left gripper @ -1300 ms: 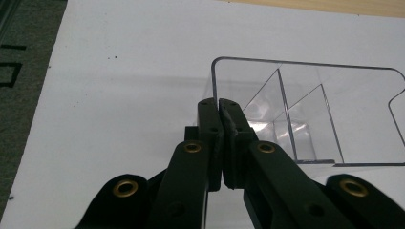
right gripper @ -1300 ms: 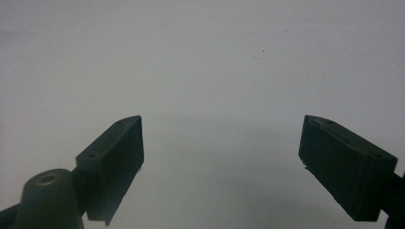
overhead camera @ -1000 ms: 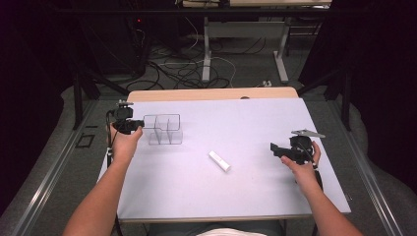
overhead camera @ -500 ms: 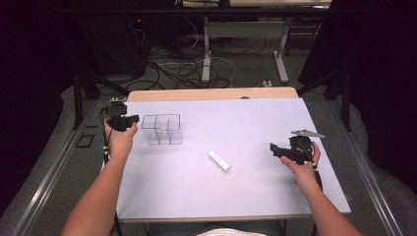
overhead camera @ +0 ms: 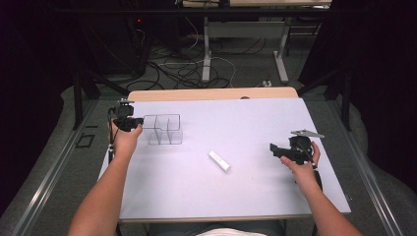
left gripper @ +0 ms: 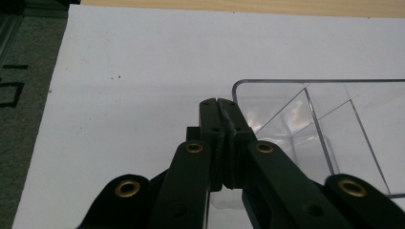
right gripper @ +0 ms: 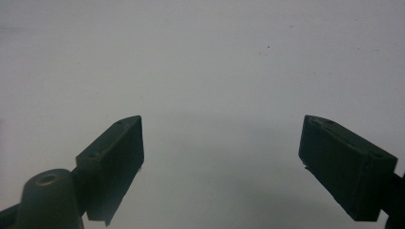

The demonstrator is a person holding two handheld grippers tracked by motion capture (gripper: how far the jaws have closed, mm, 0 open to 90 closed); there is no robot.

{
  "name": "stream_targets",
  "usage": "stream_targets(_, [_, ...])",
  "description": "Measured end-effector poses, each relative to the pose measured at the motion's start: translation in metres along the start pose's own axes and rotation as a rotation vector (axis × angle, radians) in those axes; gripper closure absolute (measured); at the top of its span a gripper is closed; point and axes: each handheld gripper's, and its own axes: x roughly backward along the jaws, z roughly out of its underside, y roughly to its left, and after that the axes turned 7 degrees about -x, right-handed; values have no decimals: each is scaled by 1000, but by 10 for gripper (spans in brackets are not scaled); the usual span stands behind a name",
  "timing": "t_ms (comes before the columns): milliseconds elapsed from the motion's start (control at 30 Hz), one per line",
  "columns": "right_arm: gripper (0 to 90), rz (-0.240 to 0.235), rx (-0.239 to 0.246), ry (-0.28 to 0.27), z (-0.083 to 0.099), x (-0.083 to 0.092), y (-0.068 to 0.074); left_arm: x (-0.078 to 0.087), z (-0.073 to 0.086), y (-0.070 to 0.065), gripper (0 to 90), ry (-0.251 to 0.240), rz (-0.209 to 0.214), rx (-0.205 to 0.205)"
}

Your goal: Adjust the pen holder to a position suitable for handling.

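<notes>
A clear plastic container with dividers stands at the table's left; in the left gripper view the container lies just right of the jaws. My left gripper is shut, its jaws pressed together on the rim of the container's left wall. A small white cylinder lies flat near the table's middle. At the right, my right gripper points left toward the cylinder and stands open, with bare white table between its jaws.
The white tabletop has a wooden strip along its far edge. Beyond it are table legs and cables on the floor. A metal rail runs along the floor at the left.
The left hand has shifted slightly at the container's left wall. The container, the white cylinder and the right gripper have stayed where they were.
</notes>
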Motion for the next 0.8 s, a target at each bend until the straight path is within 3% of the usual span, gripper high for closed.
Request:
stream_targets(167, [147, 4, -4, -2, 0, -1, 1, 0, 2, -3, 900, -13, 5, 22])
stream_targets(333, [147, 2, 1, 0, 0, -1, 2, 1, 3, -10, 900, -15, 10, 8])
stream_targets(367, [147, 2, 3, 1, 0, -2, 2, 0, 3, -14, 900, -19, 19, 23])
stream_targets(500, [147, 1, 2, 2, 0, -2, 3, -1, 3, -23, 900, -16, 28, 9])
stream_targets(633, [147, 3, -3, 3, 1, -2, 3, -3, 3, -37, 900, -32, 44, 23])
stream_targets(800, [147, 1, 1, 2, 0, -2, 2, -7, 2, -55, 900, -41, 73, 4])
